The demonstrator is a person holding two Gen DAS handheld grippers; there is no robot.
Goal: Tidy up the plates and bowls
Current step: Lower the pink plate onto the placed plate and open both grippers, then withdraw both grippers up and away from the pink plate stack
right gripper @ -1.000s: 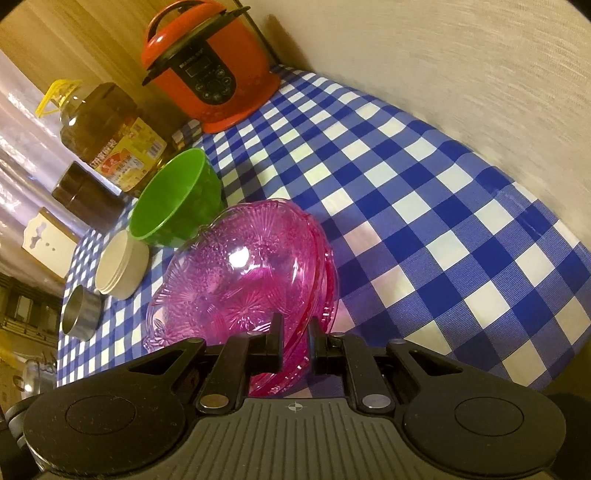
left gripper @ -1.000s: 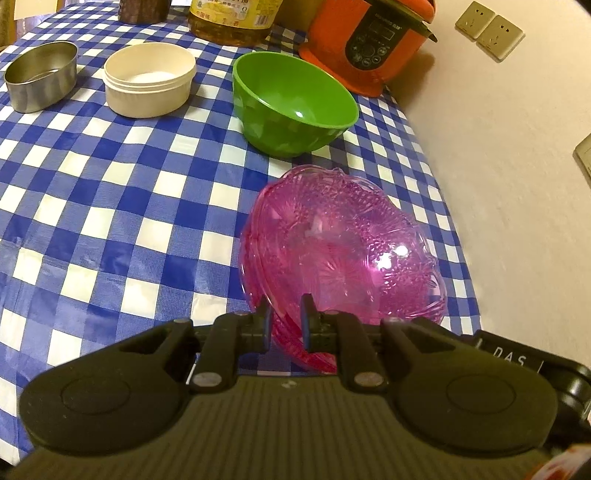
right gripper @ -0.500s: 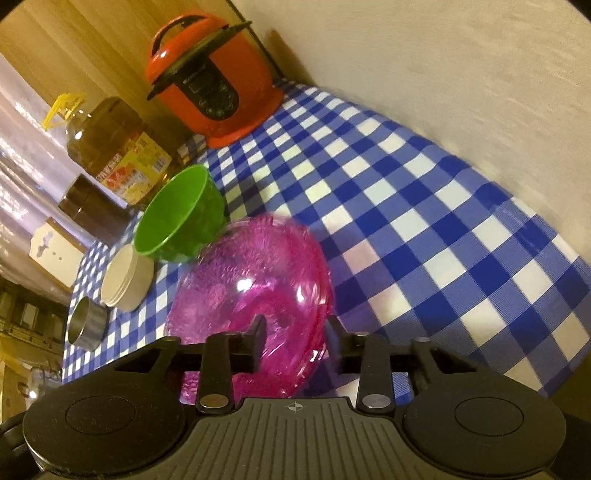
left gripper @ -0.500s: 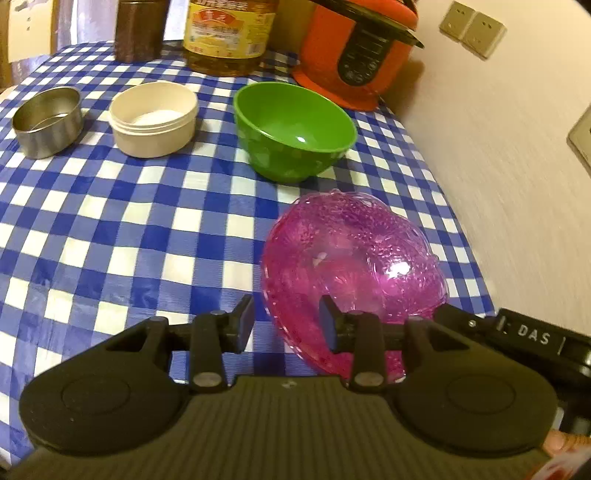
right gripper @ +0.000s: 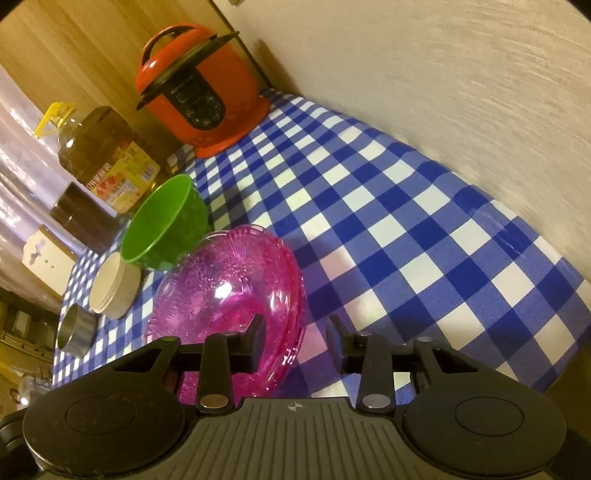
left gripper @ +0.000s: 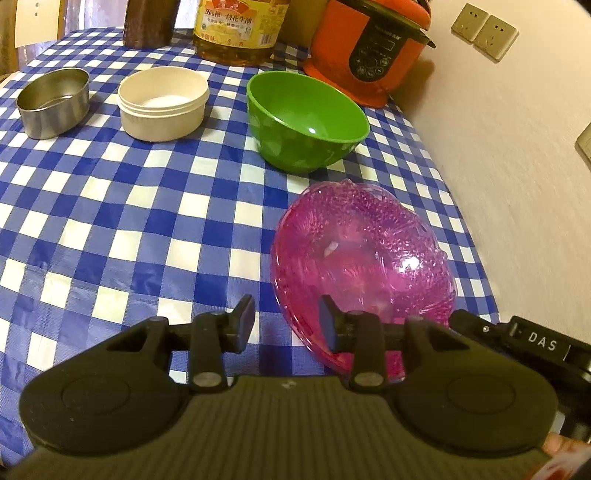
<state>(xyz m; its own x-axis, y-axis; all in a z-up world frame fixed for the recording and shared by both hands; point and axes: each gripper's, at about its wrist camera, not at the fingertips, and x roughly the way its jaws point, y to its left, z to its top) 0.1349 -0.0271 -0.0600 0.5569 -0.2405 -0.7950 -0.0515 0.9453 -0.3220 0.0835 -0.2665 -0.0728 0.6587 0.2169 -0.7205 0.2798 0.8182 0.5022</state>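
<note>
A stack of pink clear plastic plates [left gripper: 364, 258] lies on the blue checked tablecloth [left gripper: 110, 206] near the wall edge; it also shows in the right wrist view [right gripper: 229, 299]. My left gripper [left gripper: 287, 323] is open, just in front of the stack's near left rim, holding nothing. My right gripper [right gripper: 297, 345] is open, with the stack's right rim at its left finger, holding nothing. Behind the stack stand a green bowl [left gripper: 304, 120], a cream round bowl [left gripper: 162, 103] and a steel tin [left gripper: 53, 101].
A red pressure cooker [left gripper: 369, 48], an oil bottle [left gripper: 240, 29] and a dark jar [left gripper: 147, 22] stand at the back. The wall [left gripper: 517, 166] runs along the table's right edge. The other gripper's body [left gripper: 524, 343] sits right of the stack.
Both grippers have opened and let go of the pink plates. The stack has settled down on the cloth, and both grippers have drawn back a little.
</note>
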